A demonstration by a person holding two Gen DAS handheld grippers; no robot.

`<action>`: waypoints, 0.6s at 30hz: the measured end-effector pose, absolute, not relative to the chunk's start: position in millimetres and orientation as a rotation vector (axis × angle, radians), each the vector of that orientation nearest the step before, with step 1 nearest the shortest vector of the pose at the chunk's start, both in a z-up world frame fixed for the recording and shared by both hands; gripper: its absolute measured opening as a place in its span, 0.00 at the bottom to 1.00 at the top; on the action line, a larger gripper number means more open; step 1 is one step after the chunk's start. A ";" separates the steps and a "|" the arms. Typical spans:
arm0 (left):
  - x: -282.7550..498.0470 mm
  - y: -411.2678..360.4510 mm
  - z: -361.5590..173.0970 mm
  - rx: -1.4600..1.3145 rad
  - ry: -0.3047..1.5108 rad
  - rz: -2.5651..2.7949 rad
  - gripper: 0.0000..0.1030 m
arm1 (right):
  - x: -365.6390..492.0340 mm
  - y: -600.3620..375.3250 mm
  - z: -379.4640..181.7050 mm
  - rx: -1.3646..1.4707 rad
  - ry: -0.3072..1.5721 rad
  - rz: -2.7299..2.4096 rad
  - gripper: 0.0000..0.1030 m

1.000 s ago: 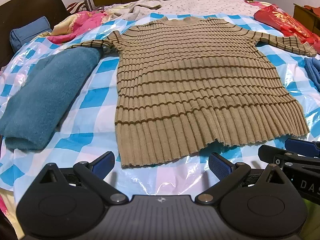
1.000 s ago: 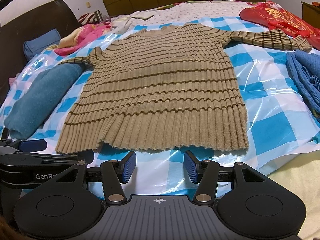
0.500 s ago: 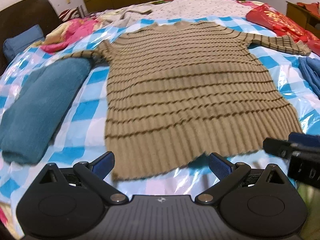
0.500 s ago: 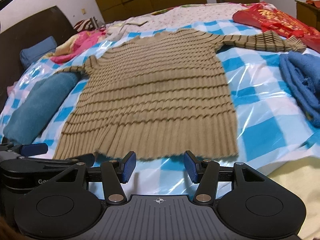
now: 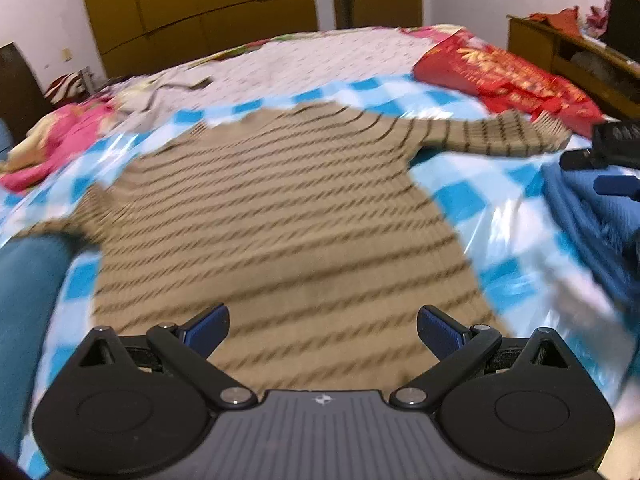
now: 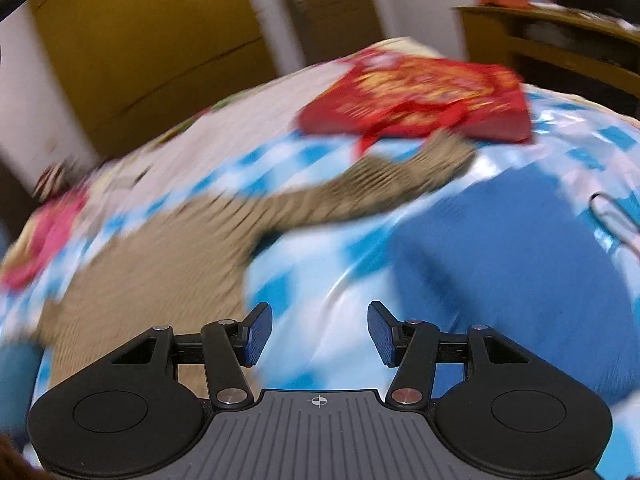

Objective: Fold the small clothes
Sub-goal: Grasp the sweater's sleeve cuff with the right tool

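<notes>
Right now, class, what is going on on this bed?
A person holds a pair of tongs in each hand over a tan ribbed sweater with dark stripes, spread flat on a blue-and-white checked plastic sheet. Both the left tongs and the right tongs are open and hold nothing. The right pair faces the sweater's outstretched sleeve, beside a blue folded cloth. No fold is made yet.

a home bedroom. a wide bed fills the view, covered with a blue-and-white checked sheet and a white patterned quilt behind it. clothes lie spread on it: a striped sweater, blue garments, a pink blanket and a red bag. yellow-brown wardrobe doors stand against the white wall, with a wooden cabinet at the right.
</notes>
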State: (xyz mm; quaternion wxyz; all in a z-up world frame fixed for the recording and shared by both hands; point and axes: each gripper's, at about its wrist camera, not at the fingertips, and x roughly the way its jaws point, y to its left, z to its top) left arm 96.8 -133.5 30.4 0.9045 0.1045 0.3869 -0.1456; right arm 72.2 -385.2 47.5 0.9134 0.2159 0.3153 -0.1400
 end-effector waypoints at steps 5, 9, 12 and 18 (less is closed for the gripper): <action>138.0 -183.0 22.3 0.210 0.758 -0.338 1.00 | 129.5 -476.5 35.3 0.616 0.617 -0.433 0.51; 164.3 -215.8 10.5 0.201 0.749 -0.369 1.00 | 160.9 -522.9 11.2 0.706 0.625 -0.521 0.51; 174.2 -230.1 4.2 0.196 0.747 -0.383 1.00 | 174.5 -548.1 -5.6 0.776 0.619 -0.552 0.51; 178.0 -232.5 -3.3 0.197 0.752 -0.372 1.00 | 185.2 -560.0 -24.2 0.876 0.562 -0.513 0.47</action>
